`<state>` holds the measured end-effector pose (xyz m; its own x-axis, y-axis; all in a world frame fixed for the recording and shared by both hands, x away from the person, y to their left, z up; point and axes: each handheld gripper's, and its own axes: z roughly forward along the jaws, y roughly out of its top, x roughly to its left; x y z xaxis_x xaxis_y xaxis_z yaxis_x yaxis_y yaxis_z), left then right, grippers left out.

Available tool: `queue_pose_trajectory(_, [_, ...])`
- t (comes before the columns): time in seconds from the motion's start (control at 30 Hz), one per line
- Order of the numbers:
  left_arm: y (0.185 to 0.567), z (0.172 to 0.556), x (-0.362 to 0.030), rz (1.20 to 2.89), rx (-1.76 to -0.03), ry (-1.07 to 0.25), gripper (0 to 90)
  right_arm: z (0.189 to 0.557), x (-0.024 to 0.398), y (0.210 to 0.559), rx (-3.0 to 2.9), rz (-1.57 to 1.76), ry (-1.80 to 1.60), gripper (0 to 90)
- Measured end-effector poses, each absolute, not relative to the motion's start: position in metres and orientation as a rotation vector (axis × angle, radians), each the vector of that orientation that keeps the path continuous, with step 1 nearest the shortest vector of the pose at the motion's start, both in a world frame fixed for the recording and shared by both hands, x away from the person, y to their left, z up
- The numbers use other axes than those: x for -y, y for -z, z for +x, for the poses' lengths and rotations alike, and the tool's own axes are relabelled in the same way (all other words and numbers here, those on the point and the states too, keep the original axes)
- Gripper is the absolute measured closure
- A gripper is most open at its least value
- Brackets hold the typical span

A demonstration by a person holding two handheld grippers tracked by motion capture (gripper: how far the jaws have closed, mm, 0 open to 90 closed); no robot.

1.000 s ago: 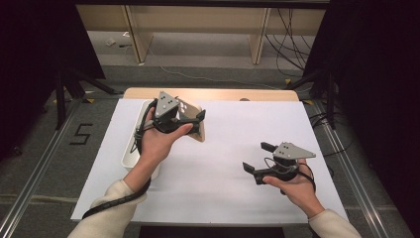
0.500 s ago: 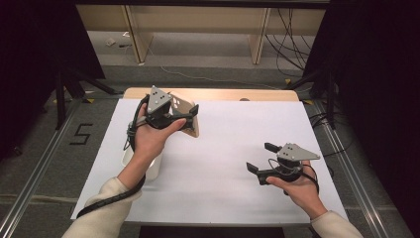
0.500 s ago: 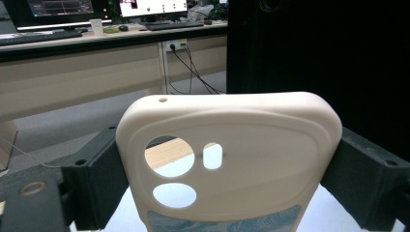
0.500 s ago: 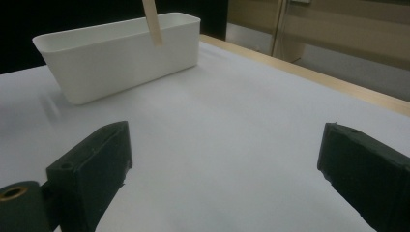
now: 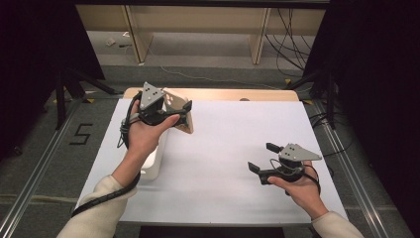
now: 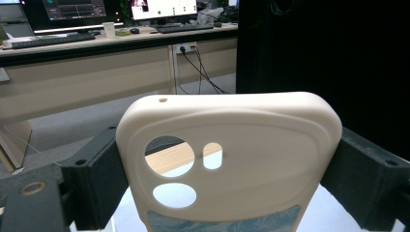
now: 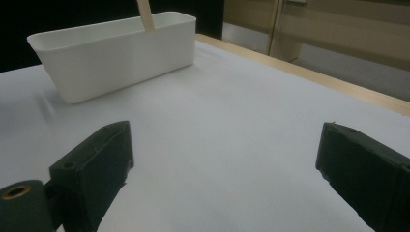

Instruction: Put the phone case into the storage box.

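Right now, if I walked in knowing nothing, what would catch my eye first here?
Probably the cream phone case with its camera cutouts, clamped across its width by the left gripper and held up above the far left of the white table. Below that hand sits a white tub. At the near right, the right gripper hovers with its jaws open and nothing between them.

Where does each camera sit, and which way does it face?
High view: above the person's side, looking forward and down on the table; forearms, both hands show.
Left gripper view: on the left gripper, looking along its jaws, shut on the phone case, toward desks.
Right gripper view: on the right gripper, low over the table, open jaws, facing the white bin.
Shared: bin, also in the high view.
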<state>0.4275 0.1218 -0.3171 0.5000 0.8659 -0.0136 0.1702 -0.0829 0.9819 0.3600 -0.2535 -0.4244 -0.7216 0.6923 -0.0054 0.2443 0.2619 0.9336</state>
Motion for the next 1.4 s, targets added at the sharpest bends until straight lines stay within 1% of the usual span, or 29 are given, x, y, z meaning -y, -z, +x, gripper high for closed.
queue_pose_trajectory(0.57, [0.312,0.431,-0.134,1.557,-0.936,-0.761,10.8,0.361,0.254,0.425,-2.113,0.862,-1.463,7.9])
queue_pose_trajectory(0.6, [0.312,0.433,-0.136,1.563,-0.914,-0.796,10.8,0.36,0.254,0.425,-2.115,0.864,-1.463,7.9])
queue_pose_trajectory(0.67, [0.311,0.433,-0.138,1.568,-0.908,-0.804,10.8,0.36,0.254,0.425,-2.116,0.864,-1.463,8.0])
queue_pose_trajectory(0.97, [0.312,0.433,-0.142,1.549,-0.947,-0.781,10.9,0.361,0.254,0.426,-2.115,0.865,-1.465,8.3])
queue_pose_trajectory(1.4, [0.311,0.435,-0.154,1.536,-0.979,-0.801,10.8,0.36,0.254,0.425,-2.115,0.866,-1.468,8.7])
